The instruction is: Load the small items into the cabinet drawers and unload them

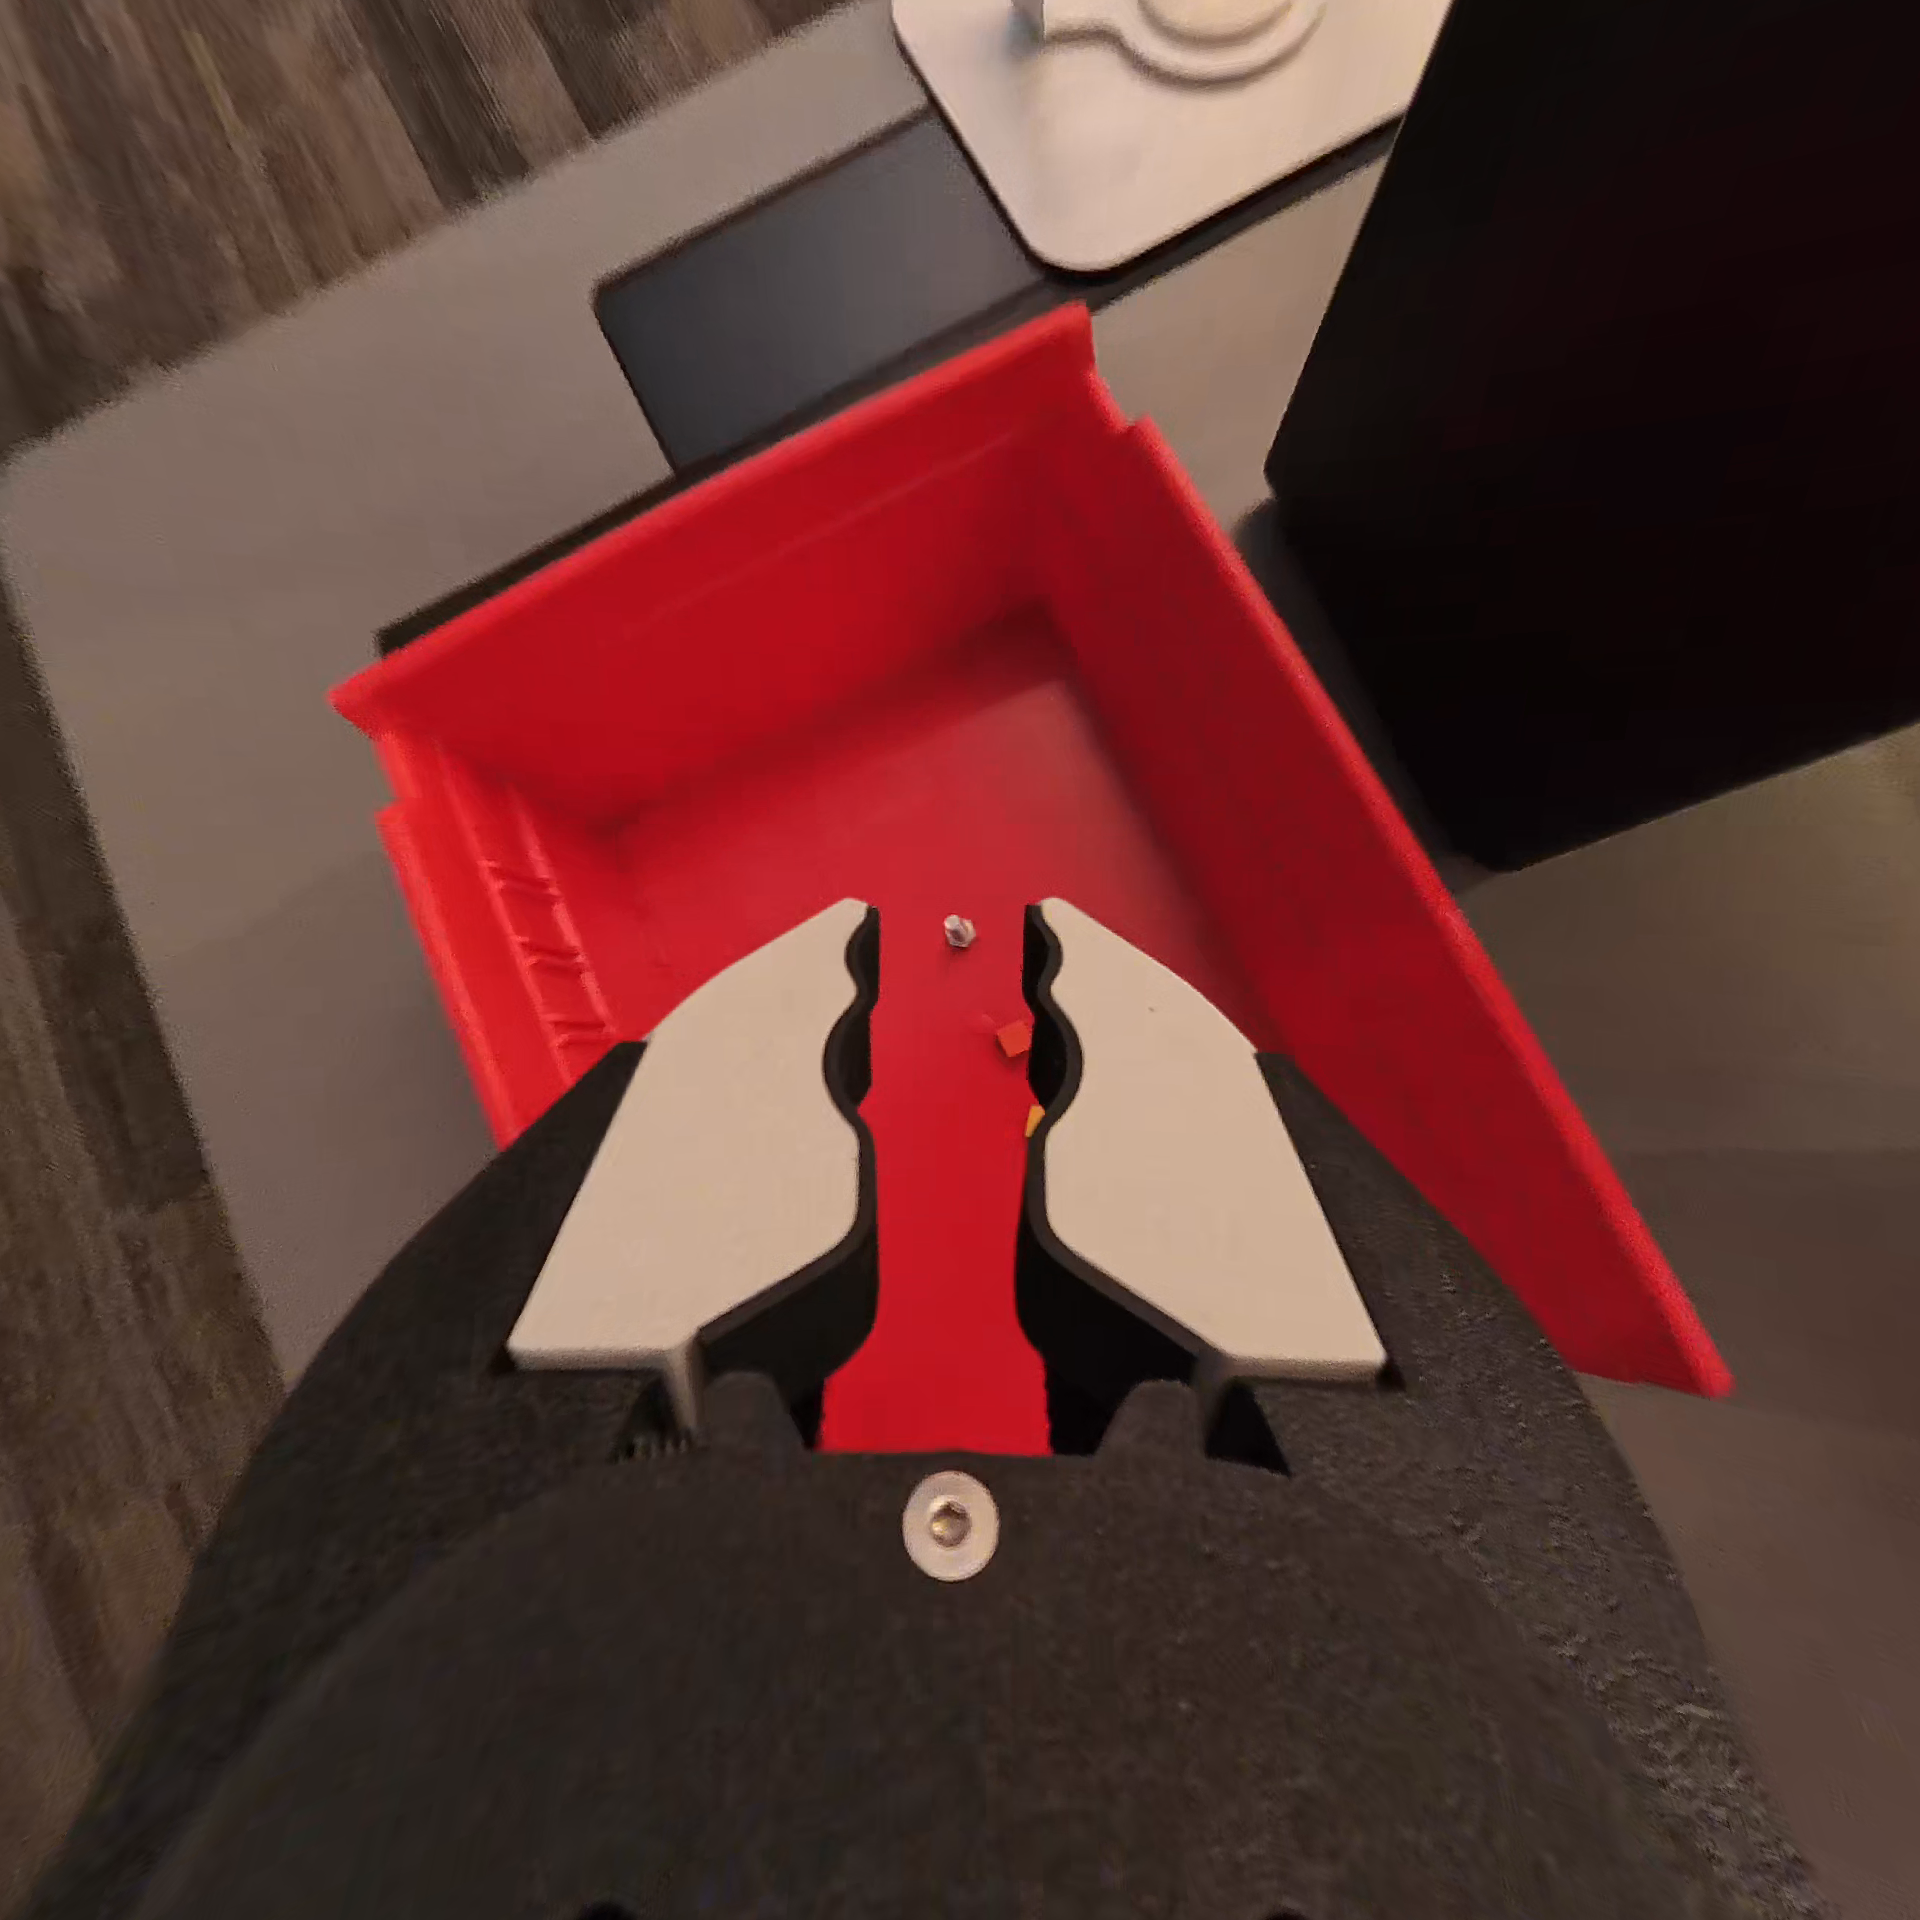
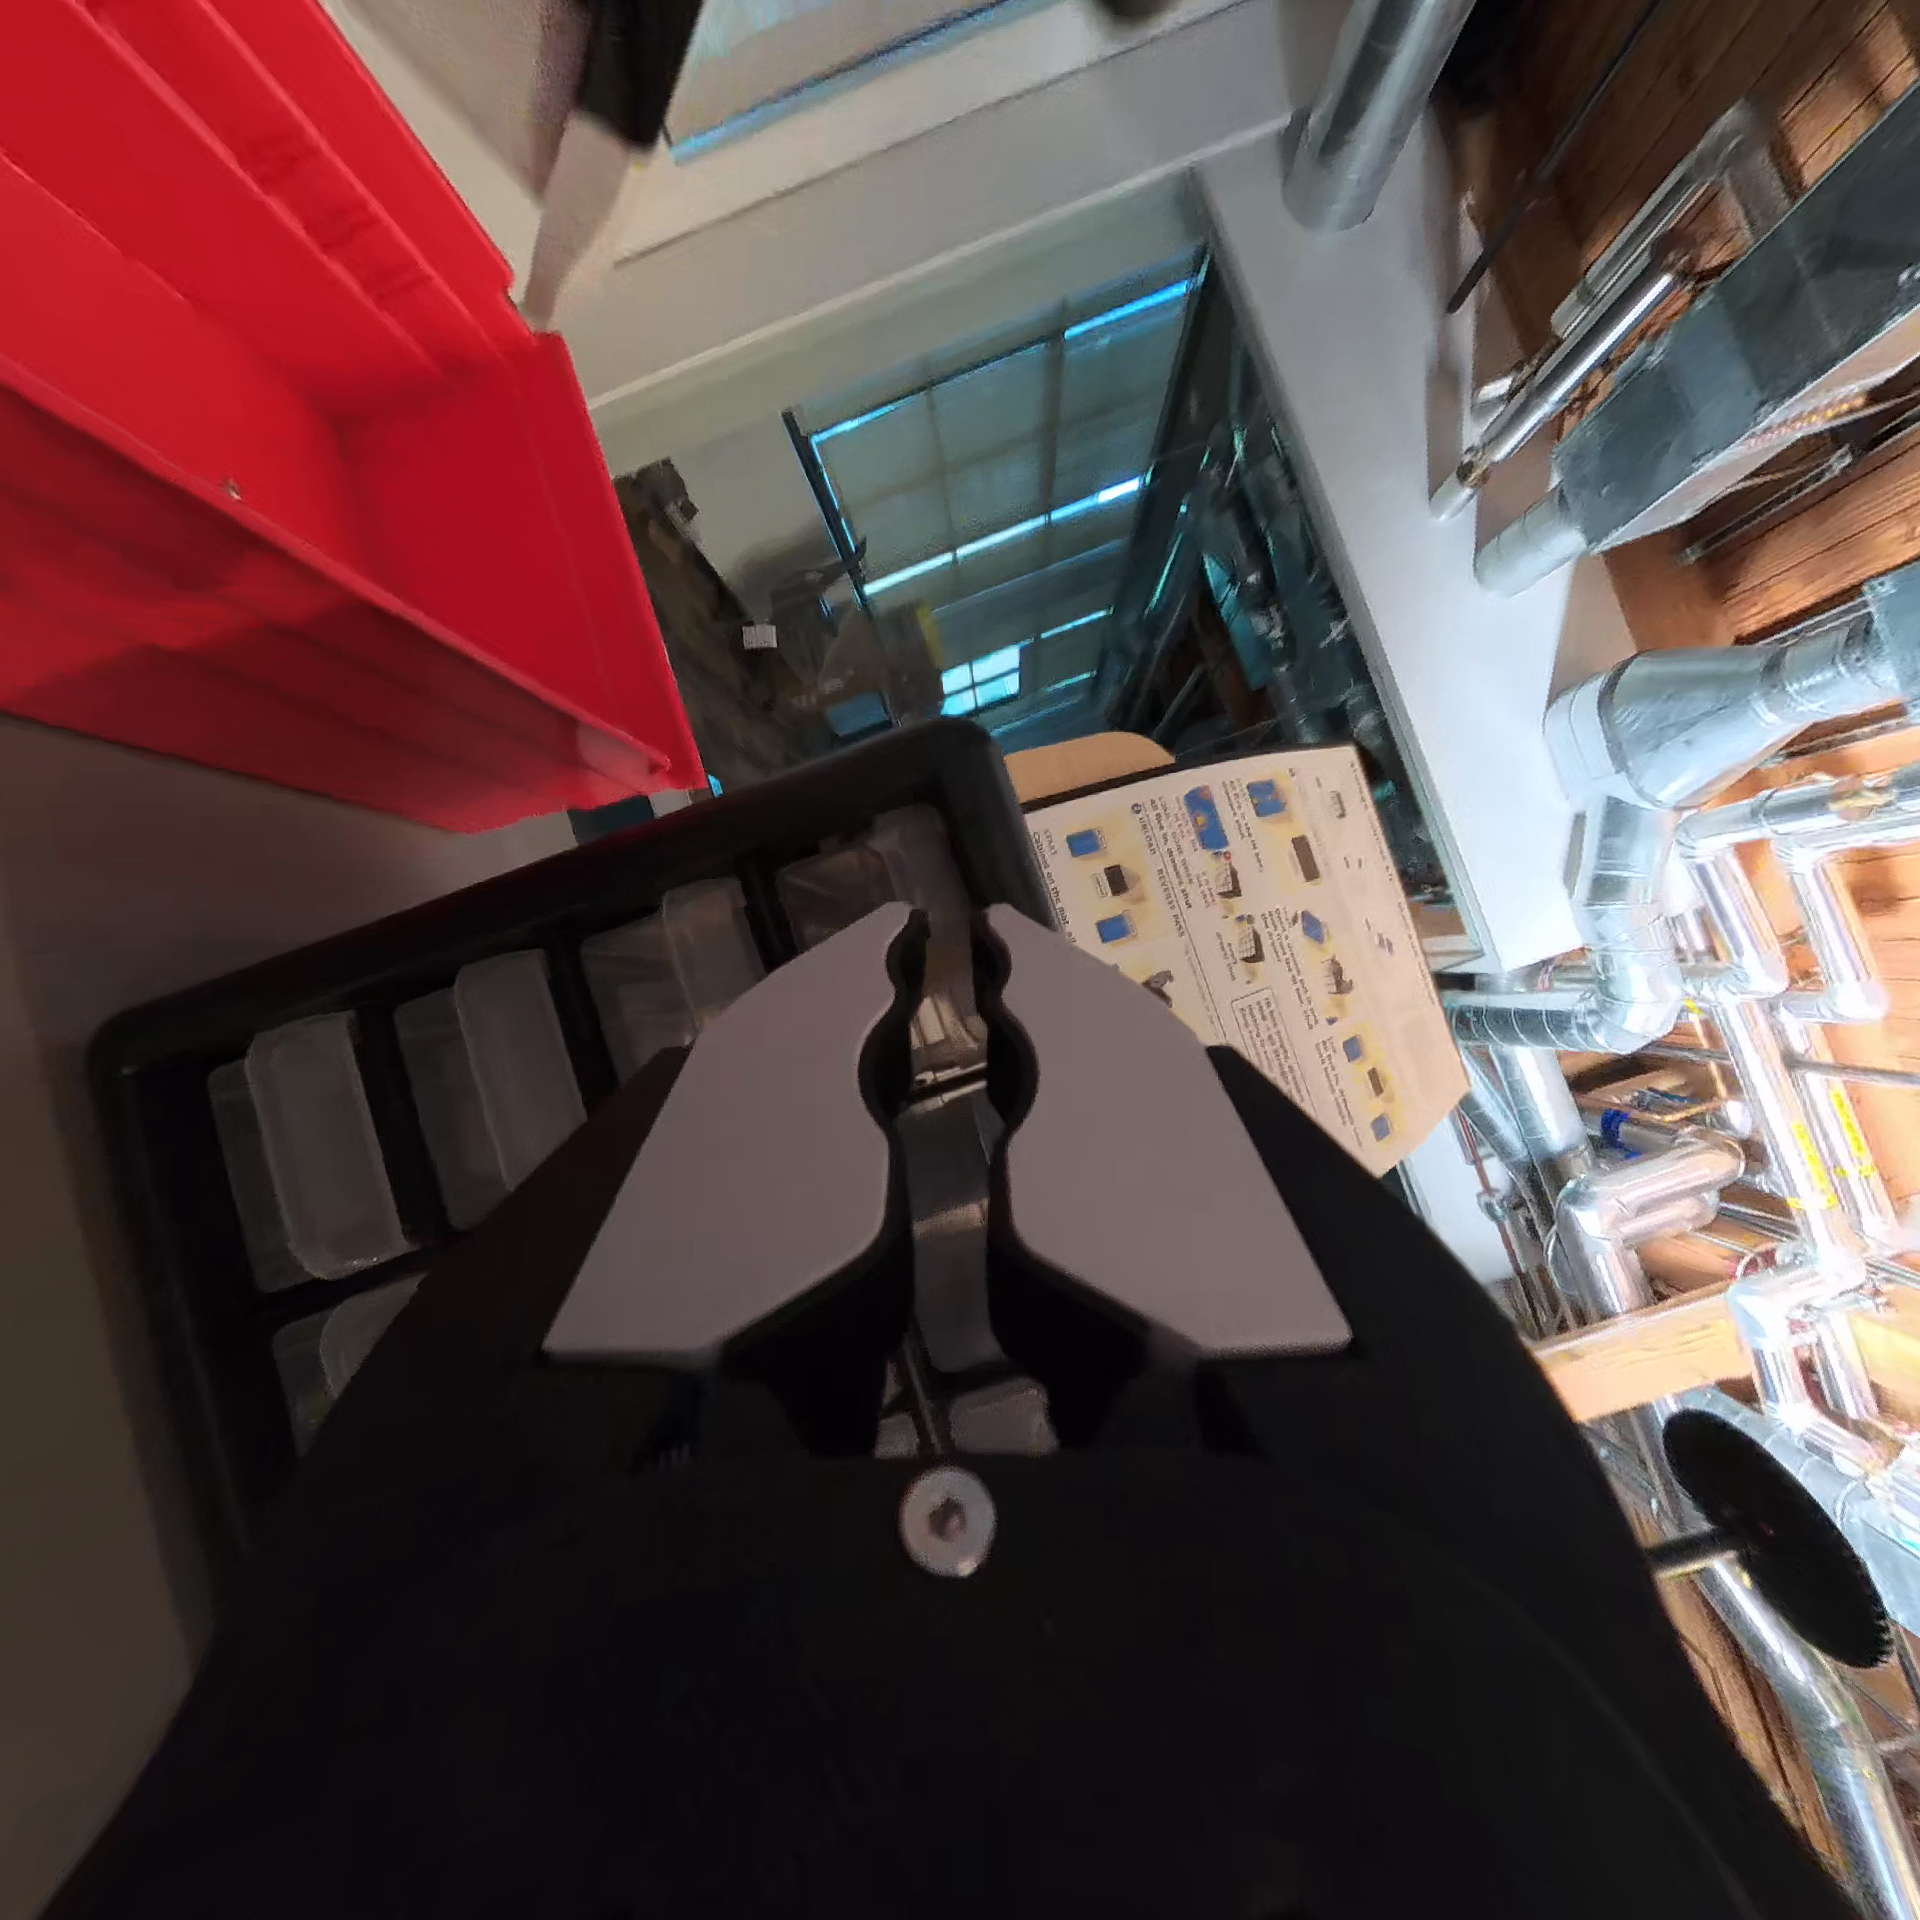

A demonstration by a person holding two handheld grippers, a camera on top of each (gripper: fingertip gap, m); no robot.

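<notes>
1. The grey table is the largest thing in the left wrist view; it carries everything else, with wood-look flooring past its edge.
2. The black cabinet fills the middle of the right wrist view, which is rolled sideways. Its frame holds rows of clear drawers, all seated in their slots as far as can be seen. In the left wrist view it is the dark block at the upper right.
3. The red bin sits on the table just beside the cabinet, open side up. In the right wrist view its ribbed outer wall fills the upper left.
4. The right gripper points at the upper end of the cabinet front, its grey fingers drawn close with only a narrow slot between the tips. Whether they pinch a drawer handle is hidden, so I cannot tell.
5. The left gripper hangs over the bin's inside, jaws spread apart and holding nothing.
6. A printed sheet leans behind the cabinet.
7. A small red piece lies on the bin floor near the right finger, with a sliver of orange piece beside it.
8. A tiny silver screw lies on the bin floor, between the left gripper's tips and below them.
</notes>
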